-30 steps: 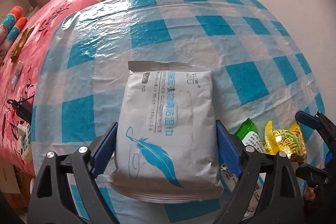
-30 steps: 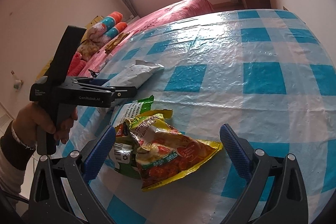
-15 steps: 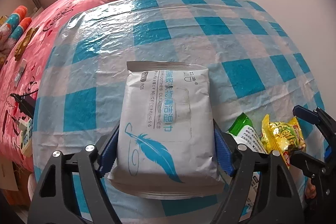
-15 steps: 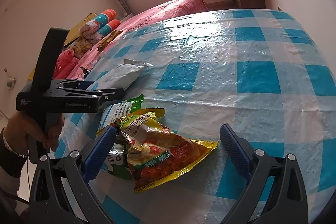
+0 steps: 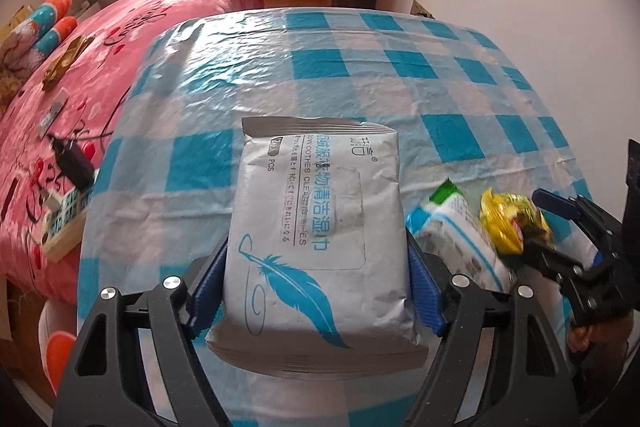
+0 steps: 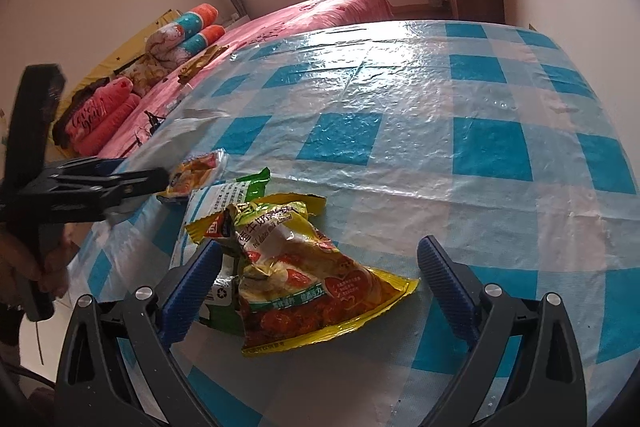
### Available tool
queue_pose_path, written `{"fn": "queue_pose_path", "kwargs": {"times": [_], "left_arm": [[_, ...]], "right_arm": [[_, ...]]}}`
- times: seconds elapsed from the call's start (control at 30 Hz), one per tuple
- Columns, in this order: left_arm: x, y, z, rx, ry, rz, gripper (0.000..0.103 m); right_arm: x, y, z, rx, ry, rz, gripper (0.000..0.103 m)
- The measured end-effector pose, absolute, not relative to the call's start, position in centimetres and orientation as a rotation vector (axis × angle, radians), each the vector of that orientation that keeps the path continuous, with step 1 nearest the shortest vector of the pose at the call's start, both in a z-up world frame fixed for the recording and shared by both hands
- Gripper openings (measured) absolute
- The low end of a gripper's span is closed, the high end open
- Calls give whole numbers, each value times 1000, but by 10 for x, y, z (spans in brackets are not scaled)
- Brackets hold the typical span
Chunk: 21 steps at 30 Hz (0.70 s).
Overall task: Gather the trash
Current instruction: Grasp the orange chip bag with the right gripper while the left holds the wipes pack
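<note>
The left gripper, its blue ribbed pads clamped on the flanks of the soft, pillowy grey wet-wipe pack above the glossy blue-checked plastic tablecloth, should hold it level, while the unclenched right gripper straddles the crinkly yellow foil snack bag

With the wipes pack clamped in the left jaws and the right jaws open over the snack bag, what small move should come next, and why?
Probably close the right gripper on the yellow snack bag. Its jaws stand open on either side of the bag, which lies loose on the checked tablecloth. The left gripper already grips the wipes pack, so that hand is occupied.
</note>
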State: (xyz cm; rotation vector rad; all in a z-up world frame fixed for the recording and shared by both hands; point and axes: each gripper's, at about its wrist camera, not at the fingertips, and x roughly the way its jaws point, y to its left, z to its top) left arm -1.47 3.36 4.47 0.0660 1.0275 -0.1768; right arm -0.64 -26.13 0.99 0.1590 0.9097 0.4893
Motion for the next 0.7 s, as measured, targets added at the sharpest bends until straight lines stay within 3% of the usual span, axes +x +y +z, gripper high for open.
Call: {"fn": "queue_pose_path", "kwargs": {"times": [0.33, 0.7], "left_arm": [[-56, 60, 46, 25, 1013, -154, 78], [-83, 89, 33, -14, 1015, -137, 78]], "right_arm": [[-9, -253, 10, 93, 913, 457, 85], [-13, -242, 10, 29, 911, 432, 64]]}}
